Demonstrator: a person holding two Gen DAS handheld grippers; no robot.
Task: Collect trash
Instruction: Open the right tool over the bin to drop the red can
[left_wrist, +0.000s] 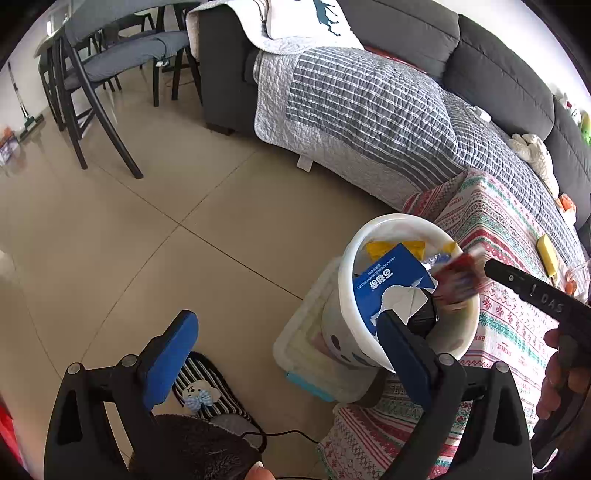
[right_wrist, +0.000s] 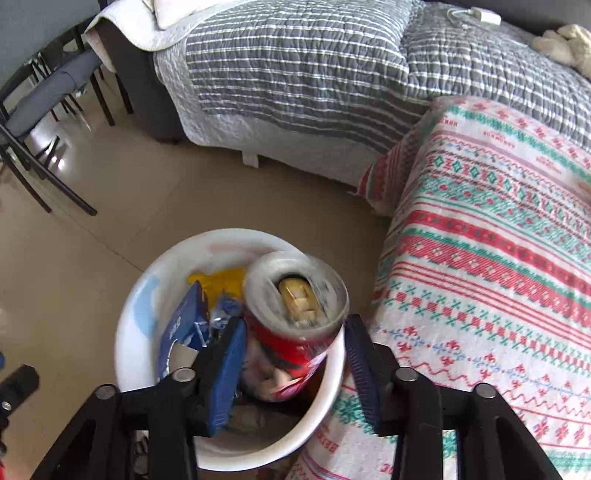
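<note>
A white trash bin (left_wrist: 347, 266) (right_wrist: 125, 332) stands beside the cloth-covered table. Inside lie a blue carton (left_wrist: 384, 288) (right_wrist: 181, 328) and a yellow wrapper (left_wrist: 380, 249) (right_wrist: 218, 278). A red drink can (right_wrist: 295, 314) (left_wrist: 458, 280), blurred, hangs over the bin's mouth between the jaws of my right gripper (right_wrist: 295, 325). A gap shows on the can's right side, so the pads do not press it. My left gripper (left_wrist: 288, 332) is wide open and empty just left of the bin, its right finger (left_wrist: 402, 350) in front of the rim.
The table's red and green patterned cloth (left_wrist: 509, 236) (right_wrist: 480, 258) is right of the bin. A sofa under a grey striped quilt (left_wrist: 369, 110) is behind. A plastic box (left_wrist: 306, 332) and a striped slipper (left_wrist: 207, 387) lie on the floor. Dark chairs (left_wrist: 92, 74) stand far left.
</note>
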